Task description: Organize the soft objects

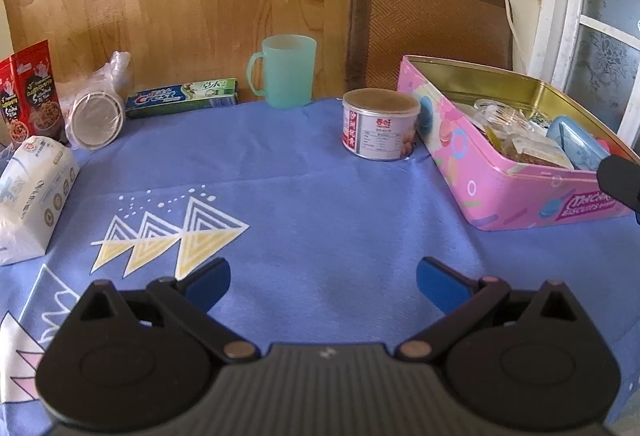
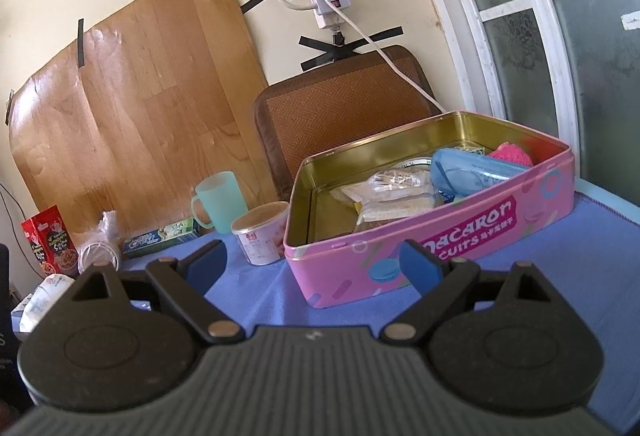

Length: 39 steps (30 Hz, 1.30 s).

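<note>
Both grippers empty, hovering over the blue tablecloth (image 1: 320,171). My left gripper (image 1: 323,282) has its jaws spread wide above bare cloth, well short of the pink macaron biscuit tin (image 1: 516,191). My right gripper (image 2: 314,264) is likewise spread, nothing between the blue pads, aimed at the tin's near corner; I judge both are parked open because neither has committed to a pick.

The tin sits lidless, presumably so it can serve as the collecting box. Inside: clear plastic sachets (image 2: 394,191), a blue case (image 2: 476,171), a pink woolly item (image 2: 514,153) in the far corner.

Touching or just beside the tin's left end: a small lidded can (image 1: 380,127). Far left of the tin: a soft tissue pack (image 1: 34,195), likely the next candidate. Behind that, a red snack box (image 1: 30,95), bagged stack of cups (image 1: 98,111), Crest toothpaste box (image 1: 182,97) and a green mug (image 1: 286,71) line the table's back edge.
</note>
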Each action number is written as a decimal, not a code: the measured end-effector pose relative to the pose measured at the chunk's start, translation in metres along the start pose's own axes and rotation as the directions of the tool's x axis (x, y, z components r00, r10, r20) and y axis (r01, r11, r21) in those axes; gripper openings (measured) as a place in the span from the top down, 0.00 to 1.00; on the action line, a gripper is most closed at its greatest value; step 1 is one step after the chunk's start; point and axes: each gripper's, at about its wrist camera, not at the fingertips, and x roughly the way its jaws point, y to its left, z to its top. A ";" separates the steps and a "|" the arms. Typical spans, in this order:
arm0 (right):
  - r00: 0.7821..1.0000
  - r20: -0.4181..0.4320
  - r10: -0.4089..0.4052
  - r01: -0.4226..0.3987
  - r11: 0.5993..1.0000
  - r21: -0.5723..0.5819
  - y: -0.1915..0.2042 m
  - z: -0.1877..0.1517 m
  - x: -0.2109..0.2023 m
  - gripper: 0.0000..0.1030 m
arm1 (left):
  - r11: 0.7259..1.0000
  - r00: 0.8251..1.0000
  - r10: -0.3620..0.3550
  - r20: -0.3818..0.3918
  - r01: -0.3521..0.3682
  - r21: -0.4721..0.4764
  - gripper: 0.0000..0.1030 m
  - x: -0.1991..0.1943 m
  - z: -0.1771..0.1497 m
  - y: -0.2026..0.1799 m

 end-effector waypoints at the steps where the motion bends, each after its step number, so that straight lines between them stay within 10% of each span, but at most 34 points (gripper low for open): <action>1: 1.000 0.000 0.000 0.000 1.000 -0.001 0.000 0.000 0.000 0.08 | 1.000 1.000 0.002 0.001 -0.002 -0.001 0.00 0.000 0.000 0.001; 39: 0.999 0.045 0.028 -0.027 0.999 -0.021 -0.001 0.024 -0.013 0.05 | 0.999 0.987 -0.047 0.154 0.044 0.021 0.00 -0.049 0.042 -0.007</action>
